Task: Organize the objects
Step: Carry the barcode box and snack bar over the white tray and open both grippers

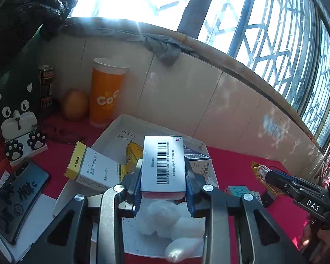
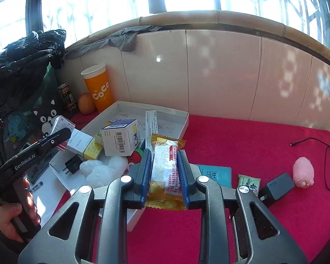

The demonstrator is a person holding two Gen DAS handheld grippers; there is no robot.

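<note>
Bench (image 2: 264, 136): red cloth on top, tiled wall behind.
White tray (image 2: 182, 123): the landmark, open, on the bench; carton (image 2: 121, 138), yellow boxes and white fluff inside.
Left claw (image 1: 162, 187): over the tray's near part, narrow, blue pads pressed on a barcode box (image 1: 162, 165) held upright.
Right claw (image 2: 165, 176): just right of the tray's near corner, nearly closed, clamped on a snack bar (image 2: 165, 171) in a yellow-edged wrapper.
Orange cup (image 2: 99, 88): behind the tray's far left corner, by the wall.
Black charger (image 2: 277, 186): well right of the tray.
Pink fluff ball (image 2: 303, 172): well right of the tray, beyond the charger.
</note>
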